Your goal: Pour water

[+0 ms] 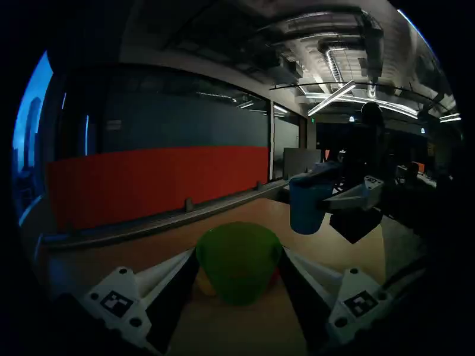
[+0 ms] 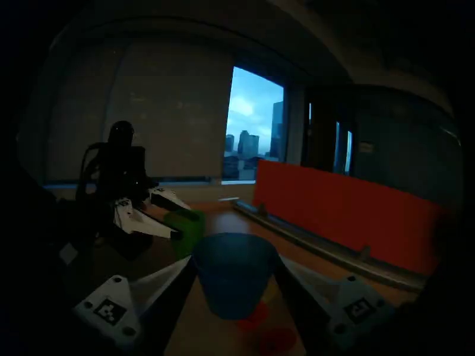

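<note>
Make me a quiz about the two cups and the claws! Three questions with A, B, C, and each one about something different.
1. Where is the blue cup?
A. lying on the table
B. between the fingers of the right claw
C. on the windowsill

2. What colour is the cup in the left claw?
A. purple
B. white
C. green

3. How is the blue cup sitting?
A. upright, mouth up
B. upside down
C. flat on its side

Answers:
1 B: the right gripper view shows a finger pressed on each side of it.
2 C: the green cup sits between that claw's fingers.
3 A: its wide rim is on top and its narrow bottom points down.
</note>
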`<action>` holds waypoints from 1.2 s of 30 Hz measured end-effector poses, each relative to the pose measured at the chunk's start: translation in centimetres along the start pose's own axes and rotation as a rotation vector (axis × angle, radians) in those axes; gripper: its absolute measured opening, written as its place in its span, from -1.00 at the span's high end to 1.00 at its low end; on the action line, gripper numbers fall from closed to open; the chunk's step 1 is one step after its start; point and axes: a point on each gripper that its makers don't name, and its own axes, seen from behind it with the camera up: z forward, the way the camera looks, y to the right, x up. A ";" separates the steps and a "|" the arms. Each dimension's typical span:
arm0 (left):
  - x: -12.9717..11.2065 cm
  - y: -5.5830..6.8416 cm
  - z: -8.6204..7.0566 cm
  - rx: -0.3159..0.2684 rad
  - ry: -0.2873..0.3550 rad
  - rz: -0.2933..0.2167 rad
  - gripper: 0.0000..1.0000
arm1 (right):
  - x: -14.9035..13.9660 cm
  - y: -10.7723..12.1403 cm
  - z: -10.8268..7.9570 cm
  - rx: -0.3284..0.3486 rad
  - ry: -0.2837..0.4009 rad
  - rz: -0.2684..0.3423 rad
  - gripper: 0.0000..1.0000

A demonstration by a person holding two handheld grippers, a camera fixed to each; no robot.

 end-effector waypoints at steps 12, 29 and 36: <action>2.2 1.0 -0.5 -0.031 0.096 -0.027 -0.75 | -0.1 0.1 -0.1 -0.006 0.002 0.002 -0.91; 2.7 1.5 -0.8 -0.054 0.105 -0.010 -0.75 | 0.2 0.1 -0.3 -0.008 0.007 -0.004 -0.90; 1.6 2.2 -0.7 -0.078 0.078 0.023 -0.75 | 0.2 0.1 -0.3 -0.002 0.007 -0.009 -0.90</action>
